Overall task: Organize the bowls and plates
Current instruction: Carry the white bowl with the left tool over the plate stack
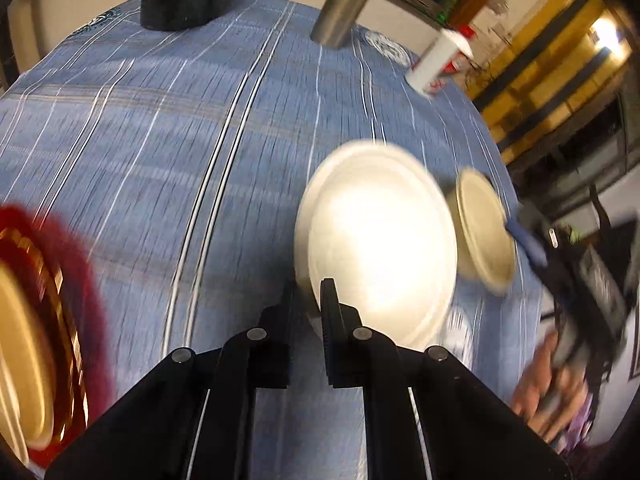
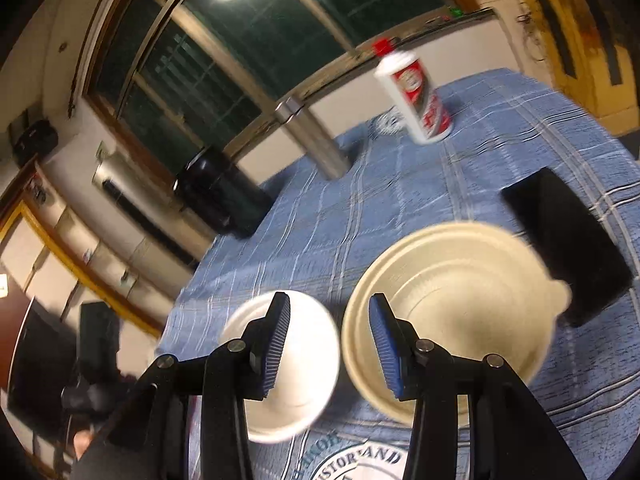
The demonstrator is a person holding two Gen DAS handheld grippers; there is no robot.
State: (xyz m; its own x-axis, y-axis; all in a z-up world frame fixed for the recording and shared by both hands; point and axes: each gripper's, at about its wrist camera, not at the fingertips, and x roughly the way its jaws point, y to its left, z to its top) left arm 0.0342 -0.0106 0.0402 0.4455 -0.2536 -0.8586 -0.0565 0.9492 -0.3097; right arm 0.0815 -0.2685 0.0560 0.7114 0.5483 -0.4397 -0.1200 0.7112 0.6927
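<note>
White plate (image 1: 376, 240) up off counter (image 1: 160, 140), rim pinched in left tongs (image 1: 310, 300), held tilted — likely carried toward stack. Beige bowl (image 2: 452, 320) just beside it, rim nipped by right tongs (image 2: 328, 344); jaws look spread in right view, so true grip uncertain. Red-rimmed plate (image 1: 24, 352) waits at left counter edge. White-and-red bottle (image 2: 416, 92), steel flask (image 2: 316, 140) well apart behind.

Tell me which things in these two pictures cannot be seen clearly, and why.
- Left claw on the white bowl: motion blur and glare hide whether it grips the rim.
- Tan bowl, left view: blurred; the right claw's hold is unclear.
- Gold plate, left view: cut off by the edge.
- Bottle label, right view: too blurred to read.
- Printed cloth emblem, right view: cut by the bottom edge.
</note>
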